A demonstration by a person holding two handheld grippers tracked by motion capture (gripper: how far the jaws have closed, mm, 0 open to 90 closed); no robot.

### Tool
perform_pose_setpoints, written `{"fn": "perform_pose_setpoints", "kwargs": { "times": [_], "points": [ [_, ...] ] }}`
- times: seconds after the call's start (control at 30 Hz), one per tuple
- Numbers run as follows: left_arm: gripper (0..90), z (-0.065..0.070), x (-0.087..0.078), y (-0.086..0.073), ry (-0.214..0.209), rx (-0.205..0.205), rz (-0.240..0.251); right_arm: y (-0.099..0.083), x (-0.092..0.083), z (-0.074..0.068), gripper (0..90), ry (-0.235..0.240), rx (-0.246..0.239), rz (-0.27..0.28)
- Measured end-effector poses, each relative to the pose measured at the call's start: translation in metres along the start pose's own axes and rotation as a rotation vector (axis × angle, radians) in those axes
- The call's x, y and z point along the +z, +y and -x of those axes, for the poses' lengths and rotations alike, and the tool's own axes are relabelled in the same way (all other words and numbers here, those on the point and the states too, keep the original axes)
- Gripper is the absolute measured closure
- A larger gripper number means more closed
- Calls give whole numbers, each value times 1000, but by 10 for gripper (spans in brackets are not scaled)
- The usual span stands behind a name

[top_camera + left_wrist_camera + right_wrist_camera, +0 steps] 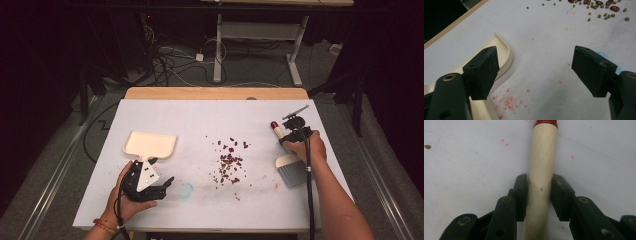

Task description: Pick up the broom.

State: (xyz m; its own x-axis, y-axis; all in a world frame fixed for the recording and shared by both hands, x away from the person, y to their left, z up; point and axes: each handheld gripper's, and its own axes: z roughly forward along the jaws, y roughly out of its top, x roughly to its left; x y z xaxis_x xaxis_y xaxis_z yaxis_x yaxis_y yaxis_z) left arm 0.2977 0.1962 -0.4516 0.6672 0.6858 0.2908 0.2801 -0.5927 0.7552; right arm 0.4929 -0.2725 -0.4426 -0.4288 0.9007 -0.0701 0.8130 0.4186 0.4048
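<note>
Clamping the brush (287, 150) by its pale wooden handle, the right gripper (295, 131) is sitting at the right side of the white table (210, 205). In the right gripper view both pads (520, 195) are pressing against the sides of the handle, whose red tip is pointing away across the board. In the high view the grey bristle head is lying flat on the table, nearer the person than the gripper, and the right hand (309, 150) is wrapping the gripper body.

Left gripper (159, 186) is resting low at the front left, jaws standing wide apart with nothing between them; bare table with pink flecks is showing in the gap. One left pad (484, 71) is sitting over the rim of the cream dustpan (149, 145), which is lying flat just beyond the left hand (127, 197).

Beans (229, 161), red and small green, are lying scattered mid-table, between dustpan and brush and well apart from both. A faint blue smudge (186, 189) is marking the surface just right of the left gripper.
</note>
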Motion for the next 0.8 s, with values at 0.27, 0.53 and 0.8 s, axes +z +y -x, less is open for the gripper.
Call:
{"fn": "perform_pose_setpoints", "kwargs": {
  "times": [0.27, 0.53, 0.8],
  "points": [
    [212, -1, -2, -1, 2, -17, 4, -13, -1, 10, 706, 81, 57, 92],
    [212, -6, -8, -4, 7, -74, 15, -36, -27, 7, 707, 90, 68, 300],
    [212, -8, -13, 6, 3, -82, 49, -68, -73, -4, 708, 102, 33, 583]
  ]
}}
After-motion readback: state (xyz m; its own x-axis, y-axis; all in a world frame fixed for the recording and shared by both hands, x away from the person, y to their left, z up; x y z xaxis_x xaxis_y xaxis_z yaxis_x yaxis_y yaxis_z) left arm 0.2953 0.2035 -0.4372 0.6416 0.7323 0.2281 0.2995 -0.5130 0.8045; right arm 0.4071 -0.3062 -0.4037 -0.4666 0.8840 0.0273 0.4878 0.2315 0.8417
